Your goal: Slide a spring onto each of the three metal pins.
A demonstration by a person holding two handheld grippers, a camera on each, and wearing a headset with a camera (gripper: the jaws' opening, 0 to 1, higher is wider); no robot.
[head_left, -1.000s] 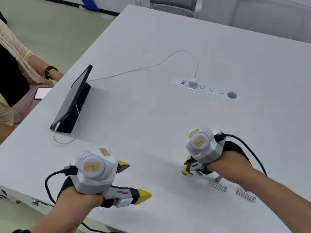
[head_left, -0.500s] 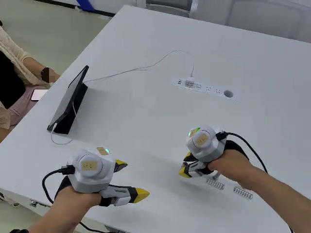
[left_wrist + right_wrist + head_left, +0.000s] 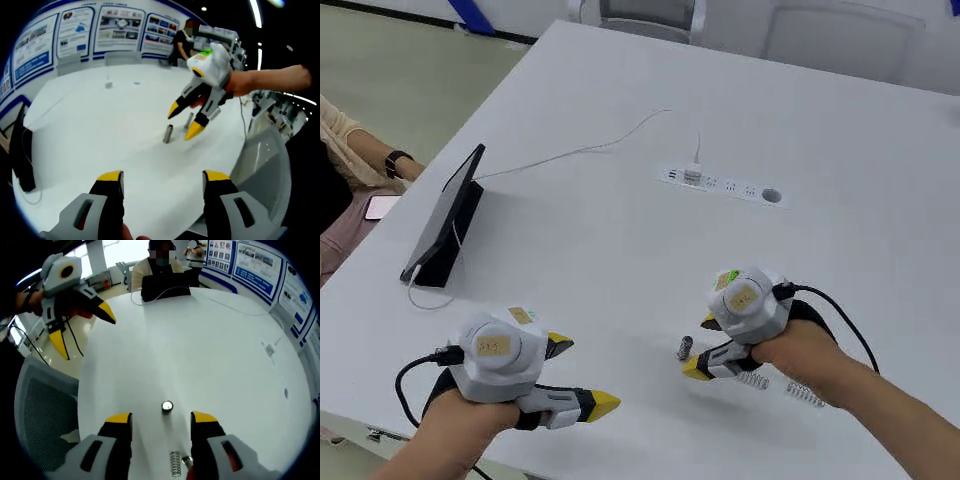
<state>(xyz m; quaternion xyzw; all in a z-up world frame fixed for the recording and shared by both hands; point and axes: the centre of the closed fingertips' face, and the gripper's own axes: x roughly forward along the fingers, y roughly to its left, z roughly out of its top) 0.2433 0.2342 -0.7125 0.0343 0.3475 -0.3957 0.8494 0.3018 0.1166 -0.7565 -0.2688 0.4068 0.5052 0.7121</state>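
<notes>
**Head view.** On the white table (image 3: 620,230), toward the right end of its near edge, one short grey metal pin (image 3: 685,348) stands upright. It is just off the yellow tips of the right gripper (image 3: 703,345), whose jaws are spread and carry nothing. Two small coiled wire springs lie flat closer to that edge: one (image 3: 752,380) is partly under the hand, and the other (image 3: 804,393) is near it. The left gripper (image 3: 582,374) hovers near the left end of the near edge, also spread and empty. A black tablet (image 3: 445,222) leans by the left edge, and a white power strip (image 3: 720,184) lies mid-table.

**Left gripper view.** Its own jaws stand apart over bare table. I count two upright pins here, the nearer (image 3: 168,134) and a second (image 3: 189,120) close by the right gripper's tips.

**Right gripper view.** One pin (image 3: 167,407), seen end-on, sits just ahead of the gap between the spread jaws. One spring (image 3: 175,462) lies on the table further back between the jaws. A small metal piece beside it is too unclear to name.

No view shows more than two pins and two springs, and I cannot make out a third of either. No pin wears a spring yet.

The step in hand looks like fetching a first spring. It would go best to pinch the spring lightly on its side near one end, so the coils are not crushed. The left gripper could then steady a pin low down while the spring's bore is lined up with the pin's axis and lowered straight.
</notes>
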